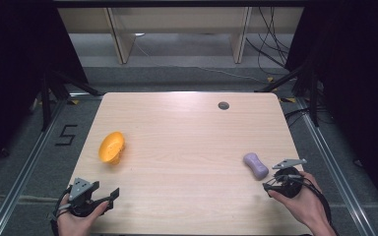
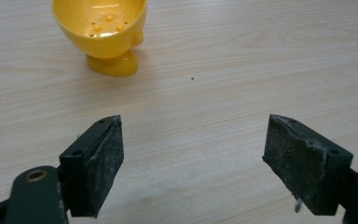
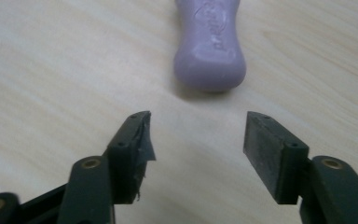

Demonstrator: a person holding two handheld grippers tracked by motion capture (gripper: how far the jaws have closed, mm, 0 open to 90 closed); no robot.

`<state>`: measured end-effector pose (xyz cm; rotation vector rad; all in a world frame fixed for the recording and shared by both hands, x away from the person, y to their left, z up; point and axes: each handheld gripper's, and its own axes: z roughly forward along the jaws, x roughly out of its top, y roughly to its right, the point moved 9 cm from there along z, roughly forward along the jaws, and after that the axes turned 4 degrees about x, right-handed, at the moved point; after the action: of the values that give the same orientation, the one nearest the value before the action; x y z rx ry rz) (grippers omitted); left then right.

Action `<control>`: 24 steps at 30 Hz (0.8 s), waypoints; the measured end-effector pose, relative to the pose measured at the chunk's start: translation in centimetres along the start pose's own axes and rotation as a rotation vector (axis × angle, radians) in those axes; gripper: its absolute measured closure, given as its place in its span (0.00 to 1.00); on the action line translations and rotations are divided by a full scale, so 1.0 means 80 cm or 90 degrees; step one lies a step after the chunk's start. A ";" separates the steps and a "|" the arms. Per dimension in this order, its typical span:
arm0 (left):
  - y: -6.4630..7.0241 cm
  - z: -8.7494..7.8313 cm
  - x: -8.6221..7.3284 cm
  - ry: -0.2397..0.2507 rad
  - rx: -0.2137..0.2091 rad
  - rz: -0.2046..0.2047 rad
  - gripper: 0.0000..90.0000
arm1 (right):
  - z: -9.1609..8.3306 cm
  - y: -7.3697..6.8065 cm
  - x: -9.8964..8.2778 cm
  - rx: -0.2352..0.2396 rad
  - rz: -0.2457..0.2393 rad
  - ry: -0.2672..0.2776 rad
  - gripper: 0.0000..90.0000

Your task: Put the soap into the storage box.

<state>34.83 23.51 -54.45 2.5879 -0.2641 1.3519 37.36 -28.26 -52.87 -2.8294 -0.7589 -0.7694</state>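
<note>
A lilac soap bar (image 3: 210, 46) is seen lying flat on the wooden table (image 1: 187, 142) near its right edge, just ahead of the right gripper (image 3: 198, 140), whose jaws are held apart with nothing between them. The bar is waisted, narrower at its middle than at its rounded ends, and lettering is pressed into its top face. It is judged to be light, rigid and smooth, so likely slippery under hard pads; the narrow waist is thought the safest place to be clamped, since the swelling ends would resist sliding out.

Farther left, a small yellow cup (image 2: 103, 35) on a stubby foot is found near the table's left side, ahead of the left gripper (image 2: 193, 154), whose jaws are likewise spread wide and empty. It is taken for thin moulded plastic, light and easily tipped; its rim could be pinched.

The embossed lettering and the worn pad on the right gripper are given by the right gripper view. Small bumps inside the cup are revealed by the left gripper view. The overall layout, both hands and a dark grommet (image 1: 223, 105) at the far edge are supplied by the high view.
</note>
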 end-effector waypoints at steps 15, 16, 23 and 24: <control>-0.002 0.002 -0.006 -0.019 -0.009 -0.015 0.23 | 0.011 0.008 0.045 0.050 -0.045 -0.124 0.47; -0.002 0.002 -0.006 -0.019 -0.009 -0.015 0.23 | 0.013 0.013 0.051 0.047 -0.052 -0.129 0.47; -0.001 0.003 -0.008 -0.027 -0.012 -0.019 0.23 | 0.028 0.024 0.078 0.070 -0.067 -0.175 0.47; -0.001 0.003 -0.008 -0.028 -0.012 -0.019 0.23 | 0.032 0.026 0.082 0.069 -0.071 -0.178 0.47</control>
<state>34.70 23.54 -55.13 2.5980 -0.2435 1.2789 44.40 -26.61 -51.74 -2.8475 -0.9720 -0.3350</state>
